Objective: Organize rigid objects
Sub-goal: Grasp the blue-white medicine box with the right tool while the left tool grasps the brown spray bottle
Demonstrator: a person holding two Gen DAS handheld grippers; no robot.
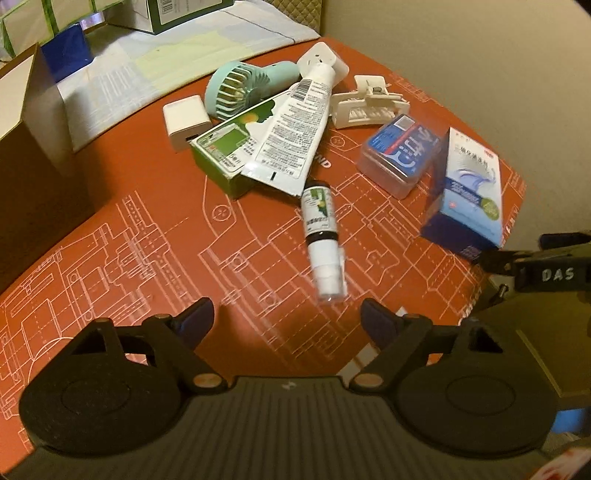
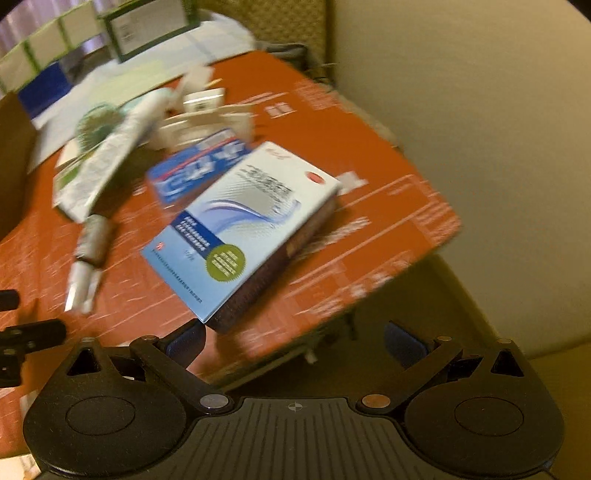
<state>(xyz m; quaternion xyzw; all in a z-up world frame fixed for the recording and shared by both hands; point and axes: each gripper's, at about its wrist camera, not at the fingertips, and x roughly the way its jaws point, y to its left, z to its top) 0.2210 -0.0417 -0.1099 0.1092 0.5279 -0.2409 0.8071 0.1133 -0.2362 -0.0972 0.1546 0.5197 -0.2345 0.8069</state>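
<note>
On the orange mat (image 1: 129, 229) lies a pile: a mint hand fan (image 1: 236, 88), a white charger cube (image 1: 184, 120), a green box (image 1: 225, 155), a white tube (image 1: 295, 125), a white claw clip (image 1: 365, 103) and a clear case with a blue label (image 1: 400, 151). A small spray bottle (image 1: 321, 240) lies just ahead of my open, empty left gripper (image 1: 286, 317). A blue-and-white medicine box (image 2: 251, 225) rests near the mat's right edge. My right gripper (image 2: 295, 341) hangs open right before its near corner, holding nothing.
A brown cardboard box (image 1: 37, 155) stands at the left edge. Green-and-white cartons (image 1: 37, 22) and a pale cloth (image 1: 147, 62) lie behind the mat. A white socket adapter (image 1: 323, 61) sits at the back of the pile. The mat ends close to the right.
</note>
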